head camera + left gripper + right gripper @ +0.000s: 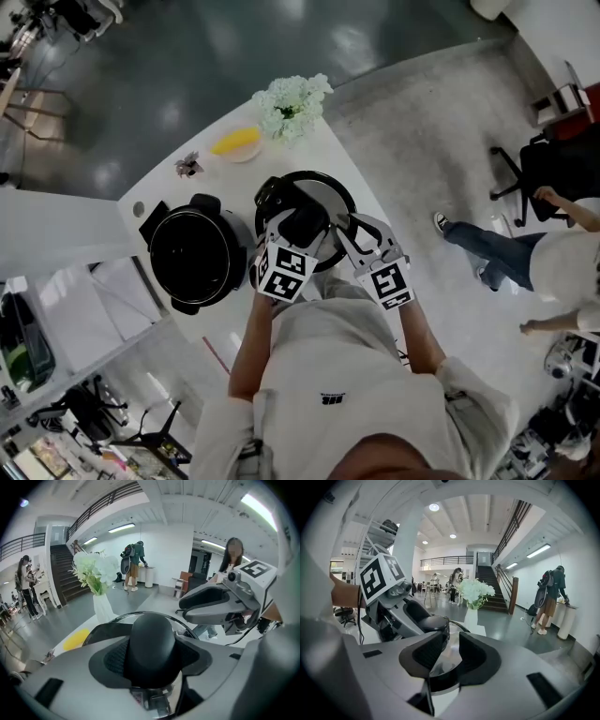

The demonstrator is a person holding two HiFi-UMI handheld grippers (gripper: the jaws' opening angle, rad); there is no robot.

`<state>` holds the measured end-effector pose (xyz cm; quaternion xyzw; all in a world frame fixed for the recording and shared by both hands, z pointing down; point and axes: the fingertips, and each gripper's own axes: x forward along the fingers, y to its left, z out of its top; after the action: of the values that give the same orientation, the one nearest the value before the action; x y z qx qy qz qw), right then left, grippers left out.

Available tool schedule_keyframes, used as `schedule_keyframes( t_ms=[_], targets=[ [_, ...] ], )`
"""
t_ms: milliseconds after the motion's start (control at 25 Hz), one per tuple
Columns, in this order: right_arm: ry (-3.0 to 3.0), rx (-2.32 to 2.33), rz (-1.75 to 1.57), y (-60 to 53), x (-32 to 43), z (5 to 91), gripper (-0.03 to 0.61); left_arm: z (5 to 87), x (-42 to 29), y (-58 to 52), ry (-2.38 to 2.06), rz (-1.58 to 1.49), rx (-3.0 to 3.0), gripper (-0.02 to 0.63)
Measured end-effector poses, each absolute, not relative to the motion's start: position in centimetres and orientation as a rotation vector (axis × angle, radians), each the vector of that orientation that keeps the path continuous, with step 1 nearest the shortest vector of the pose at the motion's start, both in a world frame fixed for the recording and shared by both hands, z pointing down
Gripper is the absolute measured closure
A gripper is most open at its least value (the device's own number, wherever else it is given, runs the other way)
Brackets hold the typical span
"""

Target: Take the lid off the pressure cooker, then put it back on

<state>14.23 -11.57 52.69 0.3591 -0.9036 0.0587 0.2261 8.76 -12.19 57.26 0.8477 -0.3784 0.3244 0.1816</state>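
Note:
The round glass lid (326, 193) with its black rim is held up above the white table (342, 164), to the right of the open black pressure cooker pot (195, 255). My left gripper (298, 228) is shut on the lid's black knob (152, 641), which fills the space between its pads (112, 656). My right gripper (349, 228) grips the lid's near rim (457, 626), with the rim between its two pads (426, 651). In the right gripper view the knob (433, 622) shows just beyond the jaws. The pot's inside is dark.
A white vase of pale flowers (292, 103) stands at the table's far end, with a yellow thing on a small plate (236, 142) and a small dark object (188, 166) to its left. A person (511, 253) sits off the table's right.

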Motion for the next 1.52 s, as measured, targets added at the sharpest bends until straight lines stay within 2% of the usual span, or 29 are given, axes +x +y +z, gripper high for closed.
schedule_keyframes(
  t_ms=[800, 1520],
  targets=[
    [-2.634, 0.877, -0.06, -10.1, 5.4, 44.6, 0.463, 47.5, 1.1, -10.0, -1.047, 0.885, 2.496, 0.327],
    [-2.666, 0.768, -0.133, -7.6, -4.8, 43.7, 0.463, 46.8, -9.5, -7.2, -1.037, 0.966, 2.488, 0.327]
  ],
)
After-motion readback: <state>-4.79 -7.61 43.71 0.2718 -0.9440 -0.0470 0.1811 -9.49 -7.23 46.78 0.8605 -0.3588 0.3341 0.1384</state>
